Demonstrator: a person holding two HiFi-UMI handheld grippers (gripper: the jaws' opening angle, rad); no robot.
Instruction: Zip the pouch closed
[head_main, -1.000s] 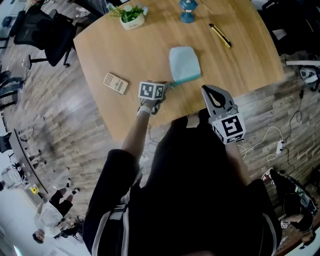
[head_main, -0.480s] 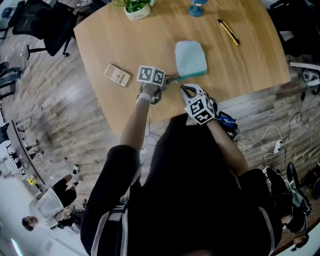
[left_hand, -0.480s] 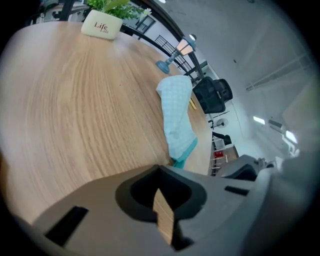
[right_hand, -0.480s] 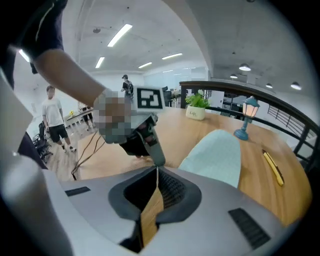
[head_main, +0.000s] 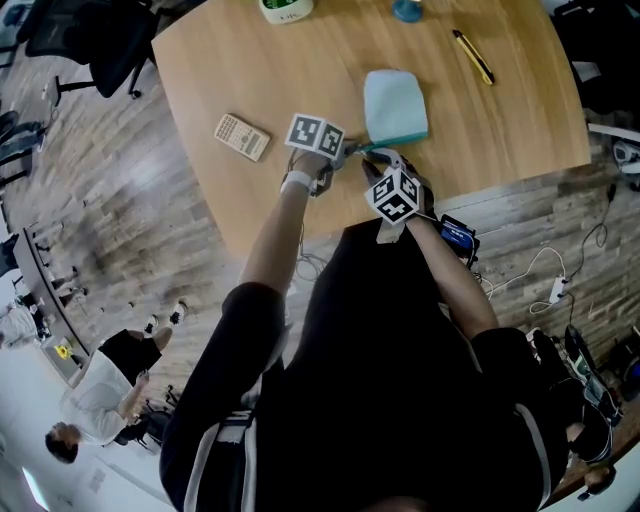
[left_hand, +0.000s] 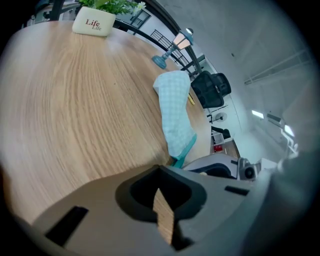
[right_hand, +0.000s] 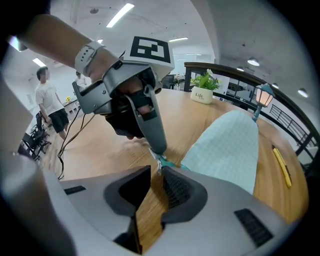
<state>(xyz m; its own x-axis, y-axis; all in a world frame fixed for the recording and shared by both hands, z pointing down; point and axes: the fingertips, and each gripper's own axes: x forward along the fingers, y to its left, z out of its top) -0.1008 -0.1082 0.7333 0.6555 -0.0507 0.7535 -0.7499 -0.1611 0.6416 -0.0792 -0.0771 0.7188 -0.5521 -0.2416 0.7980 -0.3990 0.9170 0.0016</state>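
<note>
The light blue pouch lies flat on the wooden table, with its teal zipper edge along the near side. My left gripper is at the pouch's near left corner. In the right gripper view its jaws are pinched shut on the teal tab at the zipper's end. My right gripper is just behind that corner. Its jaws stand a narrow gap apart, with the small zipper pull at their tips but not clamped.
A calculator lies left of the grippers. A yellow pen-like tool lies at the far right, with a plant pot and a blue lamp at the far edge. The table's near edge runs just under my wrists. A person stands beyond the table.
My right gripper has moved from beyond the table's near edge up and left to the pouch's near corner, beside the left gripper. The left gripper has kept its hold.
</note>
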